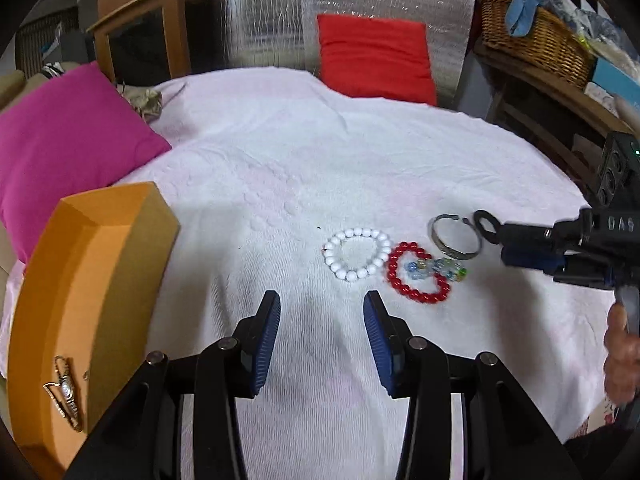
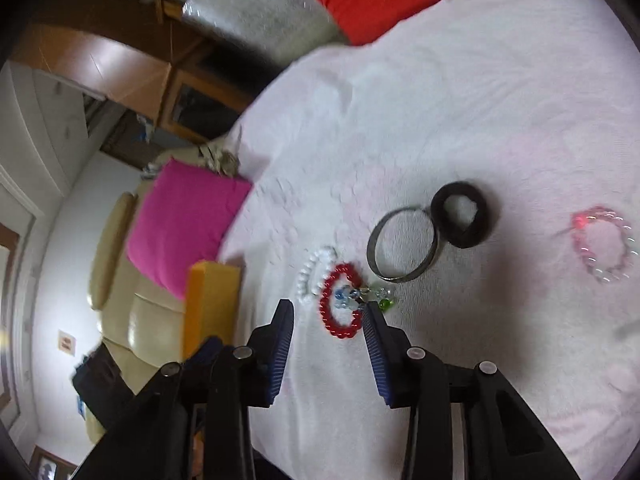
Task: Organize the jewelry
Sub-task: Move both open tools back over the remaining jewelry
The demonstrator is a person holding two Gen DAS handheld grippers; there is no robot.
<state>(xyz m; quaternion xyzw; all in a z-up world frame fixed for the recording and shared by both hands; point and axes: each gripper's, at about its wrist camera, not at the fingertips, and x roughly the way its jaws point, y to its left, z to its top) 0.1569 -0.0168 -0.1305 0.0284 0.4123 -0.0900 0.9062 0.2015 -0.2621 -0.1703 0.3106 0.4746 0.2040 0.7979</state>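
Both grippers hang open and empty over the white bedspread [image 1: 360,160]: left gripper [image 1: 322,304] short of the white bead bracelet [image 1: 357,253], right gripper [image 2: 328,314] around the flat red bead bracelet [image 2: 340,300], whose long axis runs toward it, untouched.

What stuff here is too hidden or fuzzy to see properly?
- Orange box, left wrist view: the picture's edge and the left gripper cut it off; only a gold watch shows inside.
- Pink bracelet, right wrist view: blurred, beads unclear.
- Black ring, left wrist view: the right gripper's fingers partly hide it.
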